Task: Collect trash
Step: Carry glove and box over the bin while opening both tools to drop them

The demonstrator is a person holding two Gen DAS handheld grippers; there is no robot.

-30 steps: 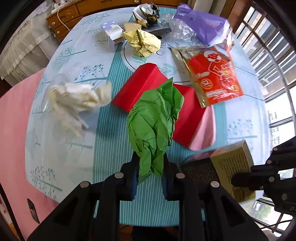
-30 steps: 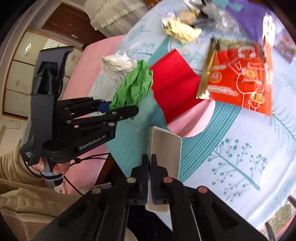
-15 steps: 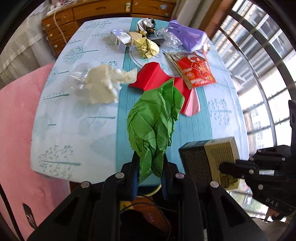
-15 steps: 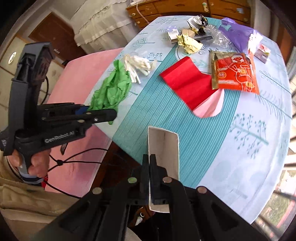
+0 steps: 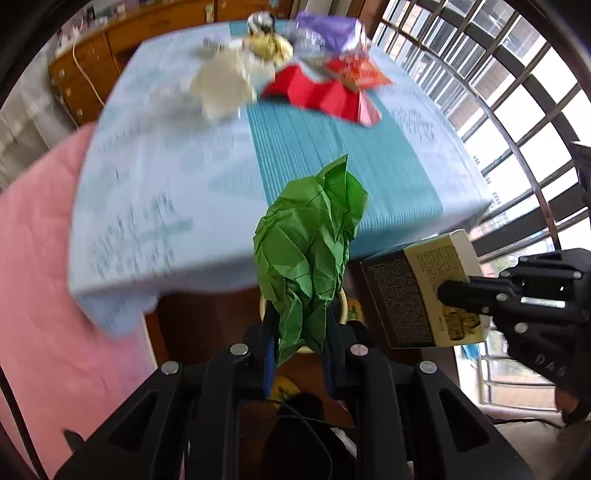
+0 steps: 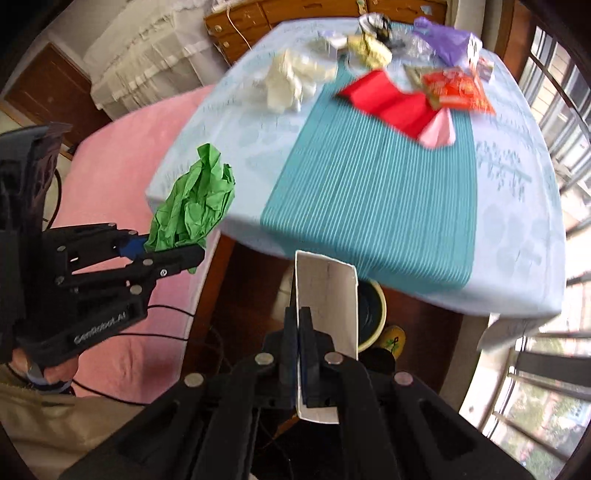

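Observation:
My left gripper [image 5: 297, 332] is shut on a crumpled green paper [image 5: 310, 251], held off the table's near edge; it also shows in the right wrist view [image 6: 194, 205]. My right gripper [image 6: 300, 321] is shut on the flap of a small cardboard box [image 6: 327, 291], seen in the left wrist view [image 5: 424, 288] at the right. Both are above a round yellow-rimmed bin [image 6: 373, 314] on the floor below the table edge. More trash lies on the table: red folded paper [image 6: 388, 98], white crumpled gloves [image 6: 288, 83], an orange-red packet [image 6: 456, 90], yellow paper [image 6: 371, 51], a purple bag [image 6: 447, 40].
The table [image 6: 369, 184] has a light blue cloth with a teal striped band. A pink bed [image 6: 122, 147] is to the left, a wooden dresser [image 6: 295, 14] behind, window bars [image 5: 517, 92] to the right. Cables [image 6: 166, 336] trail near the floor.
Both grippers have pulled back from over the table and dropped below its near edge, carrying the green paper and the box; the bin now shows beneath them.

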